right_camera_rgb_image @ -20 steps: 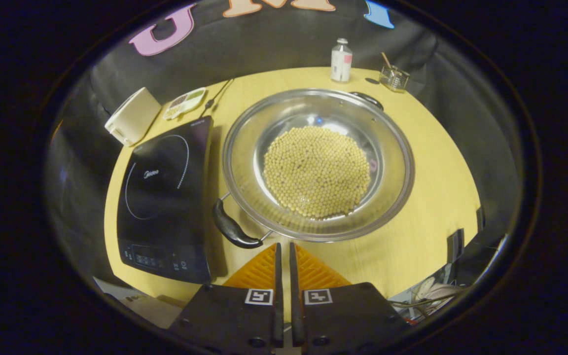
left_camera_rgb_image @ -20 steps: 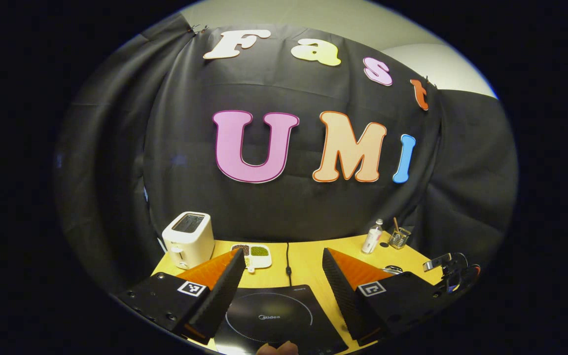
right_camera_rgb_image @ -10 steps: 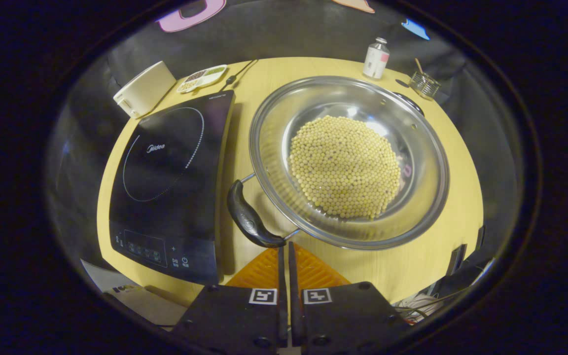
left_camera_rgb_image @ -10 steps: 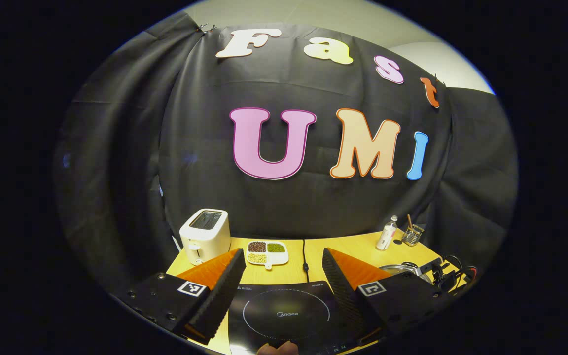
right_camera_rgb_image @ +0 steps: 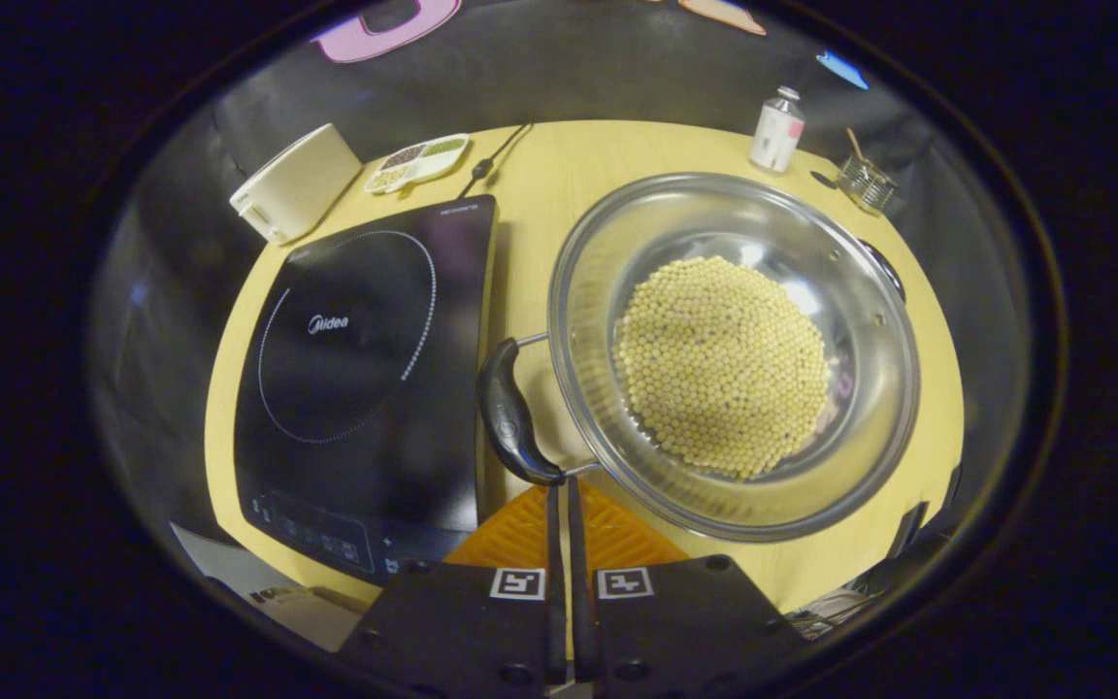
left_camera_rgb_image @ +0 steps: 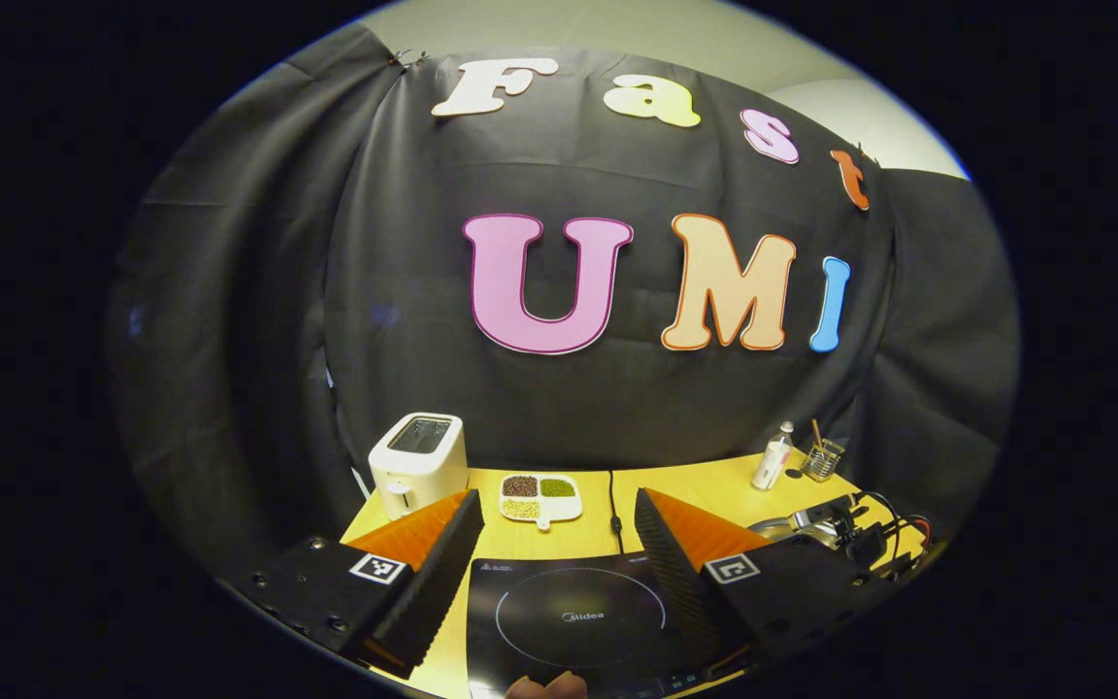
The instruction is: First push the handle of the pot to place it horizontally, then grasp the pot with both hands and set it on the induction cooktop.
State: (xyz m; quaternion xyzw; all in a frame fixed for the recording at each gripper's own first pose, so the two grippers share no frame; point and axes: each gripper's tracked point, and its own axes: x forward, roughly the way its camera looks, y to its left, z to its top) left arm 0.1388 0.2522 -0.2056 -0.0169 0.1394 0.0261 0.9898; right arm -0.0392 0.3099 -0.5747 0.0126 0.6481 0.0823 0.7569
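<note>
A wide steel pot holding yellow beans sits on the yellow table to the right of the black induction cooktop. Its near black handle points toward the cooktop; the far handle peeks over the opposite rim. My right gripper is shut with nothing between the fingers, and its tips touch the near end of that black handle. In the left gripper view, my left gripper hangs open above the cooktop, and the pot's rim shows at the right.
A white toaster and a divided dish of beans stand at the back left, with the cooktop's cord beside them. At the back right are a small white bottle and a glass holding sticks. The other gripper's cabled body shows far right.
The right gripper has come down and forward to the near handle and pushed it; the pot has turned, its handle swinging toward the cooktop. The left gripper's view has drifted left, staying open.
</note>
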